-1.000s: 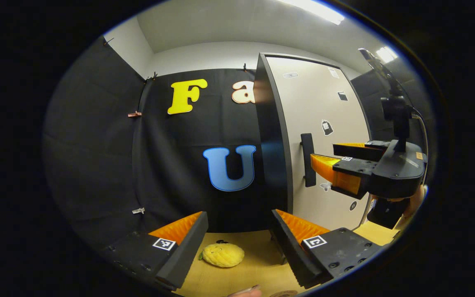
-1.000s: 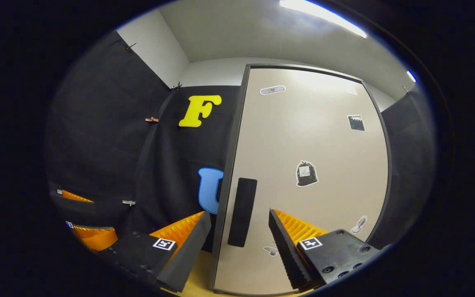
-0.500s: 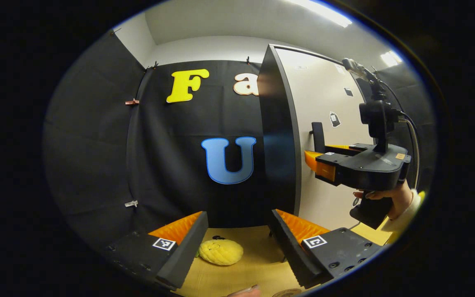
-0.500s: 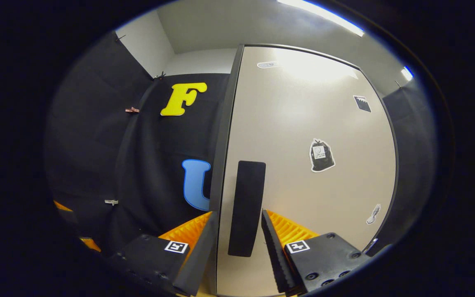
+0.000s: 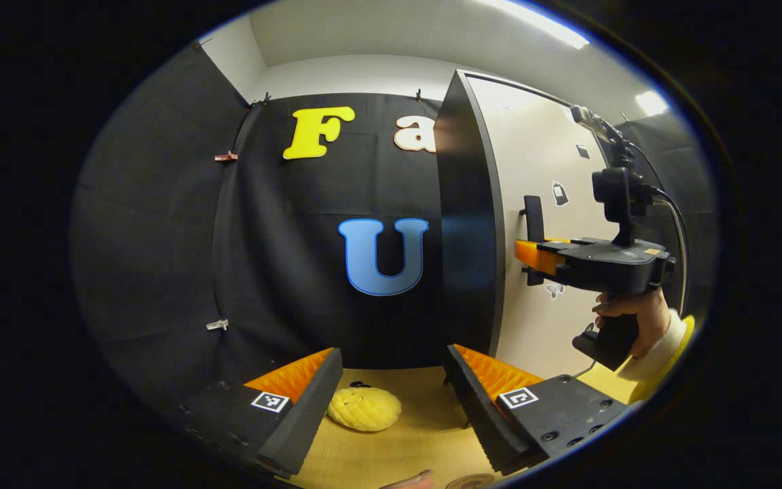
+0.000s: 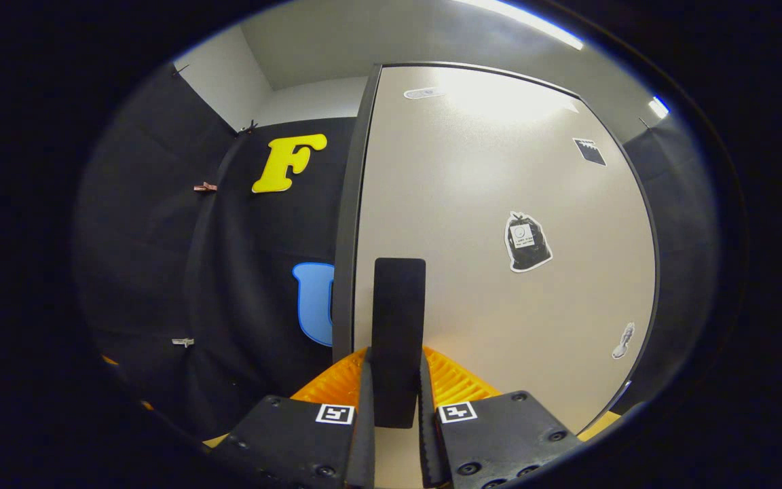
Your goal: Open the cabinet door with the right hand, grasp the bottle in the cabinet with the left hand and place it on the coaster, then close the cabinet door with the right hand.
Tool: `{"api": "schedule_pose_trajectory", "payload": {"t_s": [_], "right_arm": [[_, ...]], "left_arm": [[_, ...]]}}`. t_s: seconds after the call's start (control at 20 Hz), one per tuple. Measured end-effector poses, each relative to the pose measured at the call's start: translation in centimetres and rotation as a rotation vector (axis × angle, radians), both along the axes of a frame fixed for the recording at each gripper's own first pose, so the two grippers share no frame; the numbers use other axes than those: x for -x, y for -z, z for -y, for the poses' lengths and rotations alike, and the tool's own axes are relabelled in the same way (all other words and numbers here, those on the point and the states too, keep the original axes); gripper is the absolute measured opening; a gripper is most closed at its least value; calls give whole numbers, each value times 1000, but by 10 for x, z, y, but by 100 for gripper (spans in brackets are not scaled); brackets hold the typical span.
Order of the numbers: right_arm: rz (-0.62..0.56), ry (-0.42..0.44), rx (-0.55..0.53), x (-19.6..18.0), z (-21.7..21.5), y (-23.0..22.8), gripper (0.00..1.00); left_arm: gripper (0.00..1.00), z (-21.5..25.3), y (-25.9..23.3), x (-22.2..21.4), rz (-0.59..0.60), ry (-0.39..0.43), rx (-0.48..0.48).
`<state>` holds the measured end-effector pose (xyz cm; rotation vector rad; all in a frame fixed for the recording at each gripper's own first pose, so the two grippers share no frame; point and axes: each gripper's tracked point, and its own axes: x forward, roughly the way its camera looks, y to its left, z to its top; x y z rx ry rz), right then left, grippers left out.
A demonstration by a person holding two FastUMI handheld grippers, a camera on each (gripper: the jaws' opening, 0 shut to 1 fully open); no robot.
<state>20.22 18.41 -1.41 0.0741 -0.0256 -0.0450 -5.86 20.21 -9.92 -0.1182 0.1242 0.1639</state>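
A tall cabinet with a pale door (image 6: 499,204) and dark side panel (image 5: 462,224) stands on the wooden table. In the right gripper view my right gripper (image 6: 394,401) is shut on the door's black vertical handle (image 6: 398,319), both fingers pressing its sides. The left gripper view shows that right gripper (image 5: 533,251) from the side at the handle (image 5: 533,217), held by a hand (image 5: 628,316). My left gripper (image 5: 391,401) hangs open over the table, nothing between its fingers. A round coaster's edge (image 5: 469,483) peeks at the bottom. The door is closed and hides the inside.
A yellow plush toy (image 5: 364,409) lies on the wooden tabletop (image 5: 425,435) between my left fingers and the black cloth wall. A fingertip (image 5: 408,481) shows at the bottom edge.
My right gripper moved forward onto the door handle and closed from open to shut on it. The left gripper stayed nearly still, turning slightly.
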Motion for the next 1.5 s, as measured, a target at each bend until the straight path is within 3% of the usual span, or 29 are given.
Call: {"api": "schedule_pose_trajectory", "payload": {"t_s": [0.05,0.1,0.3,1.0,1.05,1.5], "right_arm": [[-4,-7,6,1,-1,0,25],[-11,-15,14,3,-2,0,30],[-21,-67,-16,21,-4,-4,30],[5,-136,-3,136,25,-24,30],[4,-149,-39,140,27,-20,17],[-27,-172,-58,176,46,-25,16]], "left_arm": [[96,-2,-1,1,6,-15,22],[96,-5,0,2,10,-42,43],[94,-6,-6,3,23,-71,41],[93,78,-24,12,56,112,19],[93,83,-24,12,59,121,25],[93,117,-46,12,106,182,-34]]}}
